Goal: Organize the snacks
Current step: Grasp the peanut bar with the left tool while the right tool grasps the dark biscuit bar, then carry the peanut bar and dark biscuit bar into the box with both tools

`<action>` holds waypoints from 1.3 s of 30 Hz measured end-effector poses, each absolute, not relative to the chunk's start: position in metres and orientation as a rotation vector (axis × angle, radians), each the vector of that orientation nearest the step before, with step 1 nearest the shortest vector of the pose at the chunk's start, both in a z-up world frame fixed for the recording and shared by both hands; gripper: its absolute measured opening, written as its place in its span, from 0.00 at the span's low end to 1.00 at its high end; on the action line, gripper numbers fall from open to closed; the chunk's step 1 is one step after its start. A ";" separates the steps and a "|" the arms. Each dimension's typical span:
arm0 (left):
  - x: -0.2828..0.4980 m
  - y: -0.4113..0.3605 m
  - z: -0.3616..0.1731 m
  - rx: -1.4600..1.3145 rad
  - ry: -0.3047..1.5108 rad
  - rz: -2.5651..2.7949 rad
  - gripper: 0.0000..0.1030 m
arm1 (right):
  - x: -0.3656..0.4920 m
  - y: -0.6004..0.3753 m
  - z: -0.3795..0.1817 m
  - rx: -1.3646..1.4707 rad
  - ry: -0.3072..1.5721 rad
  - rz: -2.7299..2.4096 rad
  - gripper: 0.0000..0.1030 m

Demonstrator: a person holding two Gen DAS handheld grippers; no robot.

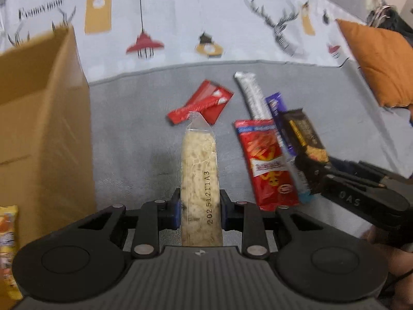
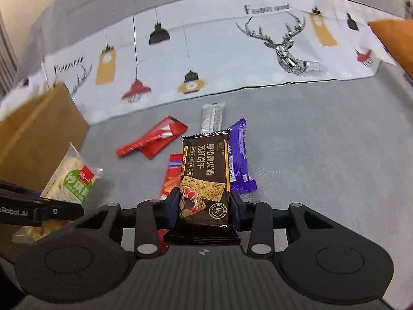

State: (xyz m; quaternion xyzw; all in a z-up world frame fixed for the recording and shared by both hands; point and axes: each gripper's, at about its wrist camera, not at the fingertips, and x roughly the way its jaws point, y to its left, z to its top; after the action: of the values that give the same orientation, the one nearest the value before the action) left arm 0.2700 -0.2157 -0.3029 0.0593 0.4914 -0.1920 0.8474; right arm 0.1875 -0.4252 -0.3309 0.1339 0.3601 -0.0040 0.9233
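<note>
My left gripper (image 1: 200, 211) is shut on a clear pack of pale biscuits (image 1: 199, 170), held above the grey sofa seat; the pack also shows in the right wrist view (image 2: 69, 180). My right gripper (image 2: 205, 206) is shut on a black cracker pack (image 2: 205, 178), which also shows in the left wrist view (image 1: 304, 134). On the seat lie a red flat packet (image 1: 204, 102), a silver stick pack (image 1: 253, 95), a purple bar (image 2: 240, 155) and a red snack bag (image 1: 268, 162). A cardboard box (image 1: 38, 134) stands at the left.
A patterned cloth (image 1: 180, 25) covers the sofa back. An orange cushion (image 1: 376, 62) lies at the right. A yellow snack pack (image 1: 7, 248) sits by the box's near corner.
</note>
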 end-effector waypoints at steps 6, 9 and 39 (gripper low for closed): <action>0.237 -0.194 -0.256 0.088 0.941 -0.396 0.30 | 0.157 -0.403 -0.295 0.276 0.679 -0.008 0.40; 0.220 -0.176 -0.232 0.070 0.895 -0.397 0.30 | 0.144 -0.383 -0.276 0.262 0.653 0.023 0.40; 0.120 0.010 -0.085 -0.012 0.450 -0.126 0.30 | 0.106 -0.166 -0.095 0.083 0.344 0.467 0.40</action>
State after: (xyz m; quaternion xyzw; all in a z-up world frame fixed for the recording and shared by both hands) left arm 0.1198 0.0104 -0.0855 -0.0061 0.2232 -0.0622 0.9728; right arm 0.1064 -0.1663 -0.0950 0.0408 0.1693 0.2303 0.9574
